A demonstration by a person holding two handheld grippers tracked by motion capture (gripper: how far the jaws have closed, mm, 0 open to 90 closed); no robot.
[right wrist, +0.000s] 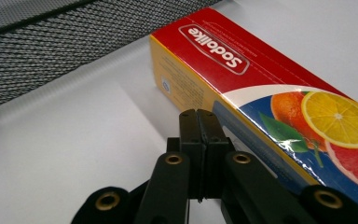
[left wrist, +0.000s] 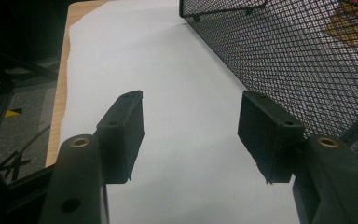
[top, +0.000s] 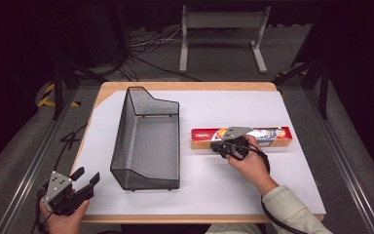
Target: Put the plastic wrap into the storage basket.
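Both grippers black plastic; left gripper point(top: 86, 181) at lower left of the high view carries a grey three-cornered plate with small dark screws; right gripper point(top: 220, 146) mid-frame has the same plate; brass-coloured rivets on the jaw arms; flat rectangular pads; black cable trails from each; pale greenish-white sleeve point(top: 292, 212) at lower right.

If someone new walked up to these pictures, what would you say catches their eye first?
Most likely the long red and yellow box printed with citrus slices, lying flat on the white sheet toward the table's right. The right gripper is at the box's near side with its jaws shut together. Next comes the black mesh basket standing empty left of the box, and the left gripper held open at the near left corner.
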